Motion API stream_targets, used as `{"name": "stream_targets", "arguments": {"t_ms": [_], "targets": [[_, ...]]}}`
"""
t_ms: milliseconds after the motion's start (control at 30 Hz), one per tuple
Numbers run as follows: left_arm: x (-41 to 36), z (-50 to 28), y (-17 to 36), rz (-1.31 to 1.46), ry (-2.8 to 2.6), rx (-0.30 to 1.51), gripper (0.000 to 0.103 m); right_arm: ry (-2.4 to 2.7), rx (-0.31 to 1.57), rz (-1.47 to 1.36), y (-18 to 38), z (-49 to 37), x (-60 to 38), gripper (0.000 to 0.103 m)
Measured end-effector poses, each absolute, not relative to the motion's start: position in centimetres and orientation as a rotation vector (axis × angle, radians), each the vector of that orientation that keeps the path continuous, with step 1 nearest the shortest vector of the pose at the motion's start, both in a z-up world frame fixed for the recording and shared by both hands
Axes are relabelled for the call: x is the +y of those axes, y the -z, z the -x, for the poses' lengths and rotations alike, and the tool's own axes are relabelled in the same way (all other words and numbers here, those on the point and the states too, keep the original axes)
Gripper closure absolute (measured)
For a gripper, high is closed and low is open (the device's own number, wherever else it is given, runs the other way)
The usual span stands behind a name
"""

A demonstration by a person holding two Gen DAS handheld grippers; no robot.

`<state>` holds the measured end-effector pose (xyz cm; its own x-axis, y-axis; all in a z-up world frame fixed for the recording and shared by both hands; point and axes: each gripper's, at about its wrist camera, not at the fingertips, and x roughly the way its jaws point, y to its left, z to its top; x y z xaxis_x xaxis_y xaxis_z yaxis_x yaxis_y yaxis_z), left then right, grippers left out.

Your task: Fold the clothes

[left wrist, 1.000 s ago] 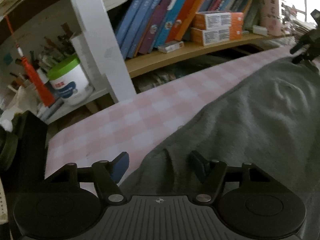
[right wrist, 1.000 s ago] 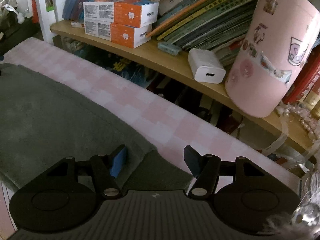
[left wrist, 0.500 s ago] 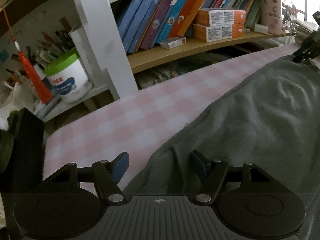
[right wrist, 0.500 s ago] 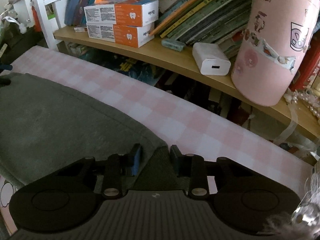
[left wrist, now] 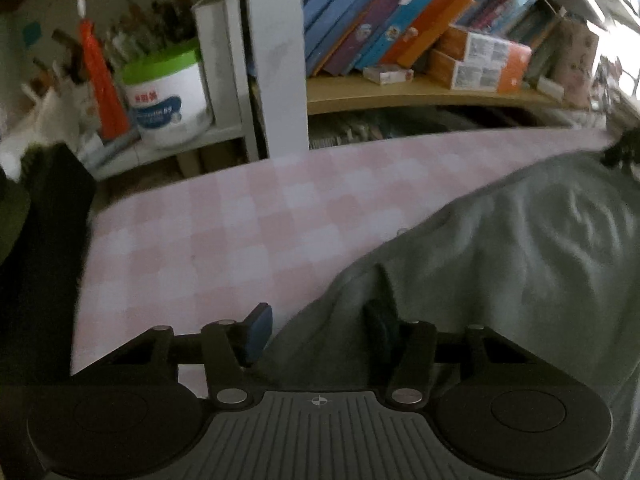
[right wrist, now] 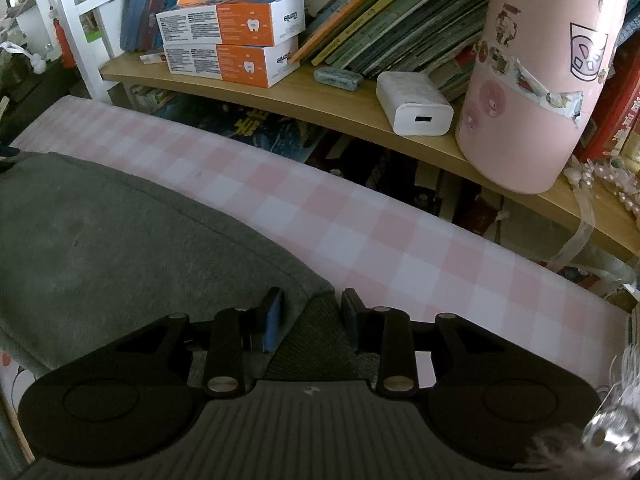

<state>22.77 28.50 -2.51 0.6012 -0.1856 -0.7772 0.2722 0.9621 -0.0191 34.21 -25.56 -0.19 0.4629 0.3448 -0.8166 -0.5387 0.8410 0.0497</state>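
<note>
A grey garment (left wrist: pixel 500 264) lies spread on a pink checked table (left wrist: pixel 224 240). My left gripper (left wrist: pixel 320 326) straddles the garment's near left corner, its jaws narrowed with a fold of cloth between them, a gap still showing. In the right wrist view the same garment (right wrist: pixel 100 240) lies left of centre. My right gripper (right wrist: pixel 310 314) is shut on its ribbed corner, which bunches up between the fingers. The right gripper shows at the far right of the left wrist view (left wrist: pixel 622 150).
A wooden shelf (right wrist: pixel 320 100) runs behind the table with books, orange boxes (right wrist: pixel 232 40), a white charger (right wrist: pixel 416 104) and a pink canister (right wrist: pixel 536 76). A white post (left wrist: pixel 276 52) and a green-lidded tub (left wrist: pixel 168 96) stand at the left. A dark object (left wrist: pixel 36 260) sits at the table's left edge.
My right gripper has closed on the garment's corner. My left gripper's jaws have narrowed around the other corner, and the view has lifted and swung a little.
</note>
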Motion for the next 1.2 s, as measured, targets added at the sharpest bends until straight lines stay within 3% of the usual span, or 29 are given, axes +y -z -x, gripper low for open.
{"name": "stream_targets", "arguments": {"t_ms": [100, 200, 233, 300, 367, 767, 1000, 1200], "targets": [[28.3, -22.9, 2.4, -0.099, 0.268, 0.904, 0.058, -0.543, 0.949, 0.229, 0.1, -34.2, -25.4, 0.077], [27.6, -22.8, 2.2, -0.099, 0.268, 0.917, 0.076, -0.526, 0.939, 0.232, 0.2, -33.9, -25.0, 0.082], [27.2, -22.8, 2.1, -0.102, 0.269, 0.922, 0.087, -0.513, 0.933, 0.238, 0.2, -33.7, -24.8, 0.083], [26.4, -22.9, 1.8, -0.134, 0.238, 0.927, 0.093, -0.472, 0.910, 0.283, 0.2, -33.1, -24.1, 0.085], [25.8, -22.8, 1.1, -0.168, 0.186, 0.903, 0.094, -0.416, 0.861, 0.356, -0.1, -32.2, -23.1, 0.090], [25.4, -15.6, -6.1, -0.166, 0.154, 0.618, 0.094, -0.337, 0.503, 0.389, -8.3, -22.6, -24.3, 0.090], [25.2, -7.2, -9.2, -0.162, 0.185, 0.494, 0.094, -0.361, 0.349, 0.395, -11.1, -11.1, -26.2, 0.090], [25.5, 0.8, -8.6, -0.148, 0.213, 0.449, 0.094, -0.429, 0.300, 0.378, -10.6, 0.4, -28.3, 0.090]]}}
